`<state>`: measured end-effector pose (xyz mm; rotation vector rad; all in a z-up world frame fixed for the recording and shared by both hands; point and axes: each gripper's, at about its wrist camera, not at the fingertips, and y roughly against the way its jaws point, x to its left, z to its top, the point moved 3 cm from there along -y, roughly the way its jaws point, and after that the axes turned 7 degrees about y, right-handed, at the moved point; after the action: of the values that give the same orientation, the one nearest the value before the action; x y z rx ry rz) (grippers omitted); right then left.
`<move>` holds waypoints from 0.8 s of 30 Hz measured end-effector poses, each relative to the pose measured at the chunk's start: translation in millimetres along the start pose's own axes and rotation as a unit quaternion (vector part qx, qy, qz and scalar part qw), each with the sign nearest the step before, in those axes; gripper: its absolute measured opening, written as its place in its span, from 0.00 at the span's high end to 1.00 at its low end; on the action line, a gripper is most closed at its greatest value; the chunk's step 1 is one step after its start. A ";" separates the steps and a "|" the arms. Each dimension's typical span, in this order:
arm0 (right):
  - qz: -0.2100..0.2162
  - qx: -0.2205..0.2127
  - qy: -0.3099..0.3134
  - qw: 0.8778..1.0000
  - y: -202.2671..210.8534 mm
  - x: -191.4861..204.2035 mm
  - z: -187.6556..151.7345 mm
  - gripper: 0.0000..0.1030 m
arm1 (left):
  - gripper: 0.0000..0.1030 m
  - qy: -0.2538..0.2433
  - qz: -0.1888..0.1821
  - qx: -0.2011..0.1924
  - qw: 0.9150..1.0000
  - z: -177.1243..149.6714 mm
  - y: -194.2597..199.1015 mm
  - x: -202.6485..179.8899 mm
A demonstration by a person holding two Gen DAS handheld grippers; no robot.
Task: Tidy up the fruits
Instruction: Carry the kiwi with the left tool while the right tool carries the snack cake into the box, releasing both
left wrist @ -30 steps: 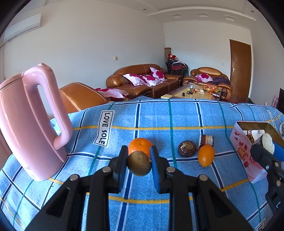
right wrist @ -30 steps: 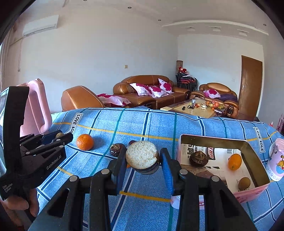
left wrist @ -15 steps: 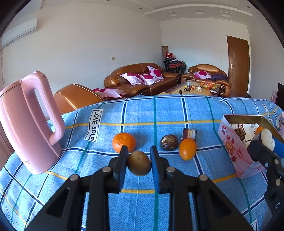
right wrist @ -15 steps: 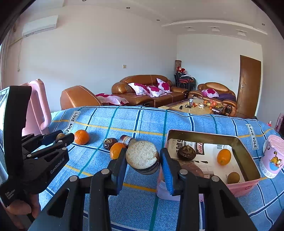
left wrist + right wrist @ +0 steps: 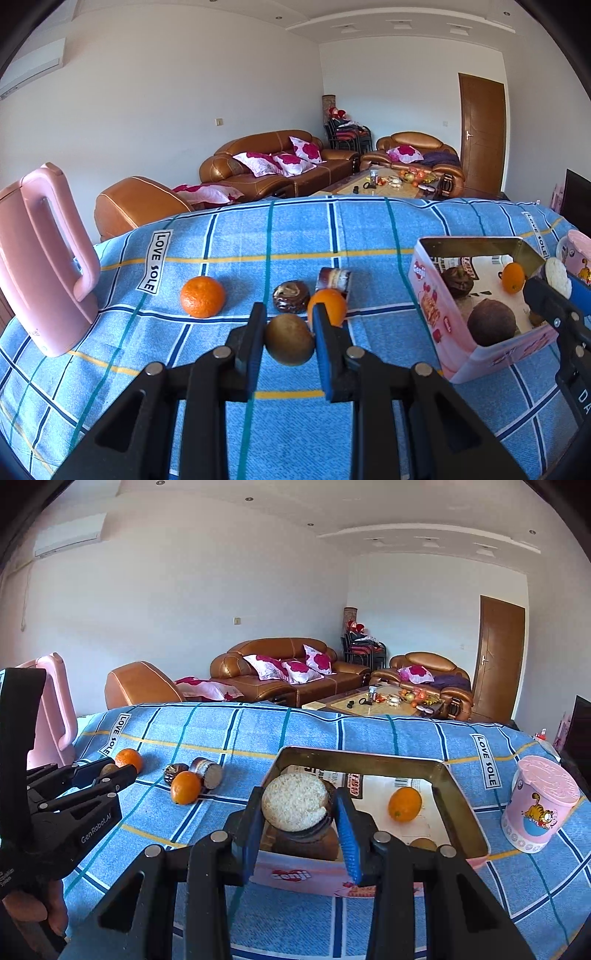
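left wrist view: the left gripper (image 5: 289, 334) fingers (image 5: 255, 338) clench a kiwi (image 5: 289, 339) sitting between their tips.

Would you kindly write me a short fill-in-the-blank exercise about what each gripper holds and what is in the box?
1. The left gripper is shut on a brown ____.
2. The right gripper holds a round pastry above the pink ____.
3. The box already holds one ____ among its items.
4. At the table's left stands a pink ____.

Missing words: kiwi; box; orange; kettle
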<state>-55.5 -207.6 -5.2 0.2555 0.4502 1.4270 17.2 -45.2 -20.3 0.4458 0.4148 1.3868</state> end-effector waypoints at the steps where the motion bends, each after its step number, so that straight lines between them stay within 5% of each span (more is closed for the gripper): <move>1: -0.002 0.000 0.001 1.000 0.4 -3.5 -0.6 0.62 | 0.74 0.000 -0.002 -0.001 1.000 0.1 0.3 -3.8; 24: -0.075 0.002 -0.020 0.997 -0.9 -105.3 -13.0 0.62 | 0.74 -0.011 -0.078 -0.002 0.997 8.5 1.9 -98.6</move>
<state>-68.9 -312.9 -1.7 0.2489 0.4308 1.2718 6.6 -143.2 -10.2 0.4160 0.4207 1.2304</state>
